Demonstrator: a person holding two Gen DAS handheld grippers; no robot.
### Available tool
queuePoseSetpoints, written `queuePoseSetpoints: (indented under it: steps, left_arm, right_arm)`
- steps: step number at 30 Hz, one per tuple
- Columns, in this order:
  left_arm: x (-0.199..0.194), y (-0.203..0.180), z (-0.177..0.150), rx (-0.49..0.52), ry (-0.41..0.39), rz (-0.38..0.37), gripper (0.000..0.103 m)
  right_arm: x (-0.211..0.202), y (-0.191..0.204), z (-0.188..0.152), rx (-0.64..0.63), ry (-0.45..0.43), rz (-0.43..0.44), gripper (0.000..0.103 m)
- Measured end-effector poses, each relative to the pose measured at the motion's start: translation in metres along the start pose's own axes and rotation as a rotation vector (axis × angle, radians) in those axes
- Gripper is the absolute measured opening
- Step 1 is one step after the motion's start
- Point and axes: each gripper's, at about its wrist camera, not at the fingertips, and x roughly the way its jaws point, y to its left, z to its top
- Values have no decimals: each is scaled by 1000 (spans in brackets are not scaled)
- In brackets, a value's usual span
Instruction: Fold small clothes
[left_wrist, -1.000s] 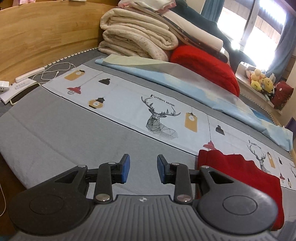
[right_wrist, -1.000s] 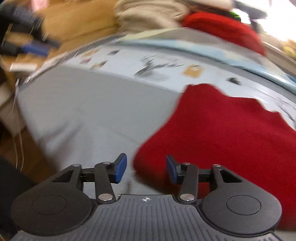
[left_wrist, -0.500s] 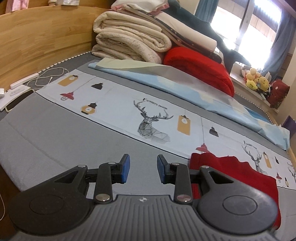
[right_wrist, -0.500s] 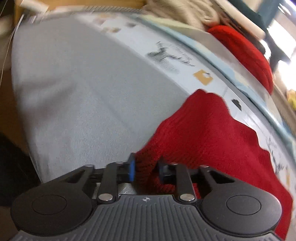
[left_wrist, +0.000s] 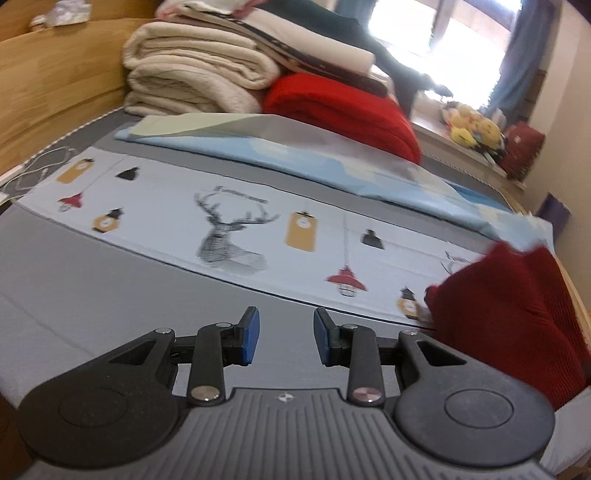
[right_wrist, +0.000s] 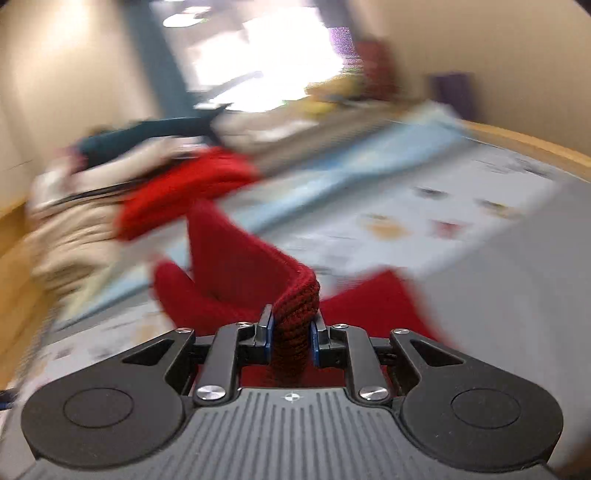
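Since a second ago my right gripper (right_wrist: 290, 338) has closed its jaws on a bunched hem of the red knit garment (right_wrist: 236, 266) and lifted that edge off the bed (left_wrist: 110, 295). Left gripper (left_wrist: 284, 338): jaws spread, empty, over grey sheet. Garment thick, ribbed, half raised at the bed's right side. Judgement: first fold only begun; nothing folded flat yet.

Stacked blankets (left_wrist: 192, 74) behind sheet (left_wrist: 221, 221), garment (left_wrist: 509, 314) right

place: home bedroom | evidence: bed (left_wrist: 92, 302), folded blankets (left_wrist: 192, 79), wooden headboard (left_wrist: 55, 85), curtained window (left_wrist: 465, 40)
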Motion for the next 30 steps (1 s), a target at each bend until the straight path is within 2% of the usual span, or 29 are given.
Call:
queuePoseSetpoints:
  steps: [2, 4, 6, 8, 10, 12, 14, 15, 16, 19, 22, 23, 24, 27, 30]
  left_arm:
    - [7, -18, -1, 21, 10, -10, 36]
    - [14, -31, -3, 29, 26, -26, 36]
    - [21, -46, -5, 43, 38, -38, 36]
    - [26, -56, -7, 58, 47, -44, 36]
    - [32, -66, -10, 69, 61, -57, 36]
    - [38, -73, -12, 75, 74, -69, 36]
    - [44, -78, -15, 85, 92, -77, 36]
    - [46, -80, -16, 90, 100, -80, 36]
    - [49, -83, -19, 97, 109, -82, 36]
    - [53, -90, -24, 121, 128, -83, 36]
    - [56, -98, -30, 137, 143, -100, 36]
    - [56, -102, -32, 143, 149, -108, 36]
    - [58, -108, -34, 156, 156, -121, 36]
    - [61, -134, -43, 210, 170, -167, 36]
    - [65, -164, -53, 262, 173, -234, 36]
  right_arm:
    - [14, -52, -3, 98, 100, -118, 19]
    - [26, -88, -7, 137, 220, -214, 20]
    - [29, -115, -7, 192, 288, -260, 31]
    - [26, -121, 6, 195, 265, -217, 38]
    - [20, -112, 24, 120, 197, -205, 40]
    - [20, -104, 40, 65, 167, -124, 44]
    - [37, -96, 58, 21, 198, -13, 52]
    - [47, -91, 61, -10, 232, 42, 59]
    - [60, -90, 63, -44, 276, 86, 61]
    - [101, -88, 51, -116, 389, 82, 61]
    - [130, -101, 35, -32, 471, 92, 53]
    - [138, -104, 31, -3, 508, 99, 38]
    - [138, -102, 31, -3, 504, 122, 27]
    - [110, -90, 39, -84, 382, 190, 20]
    - [82, -109, 52, 38, 261, 258, 16]
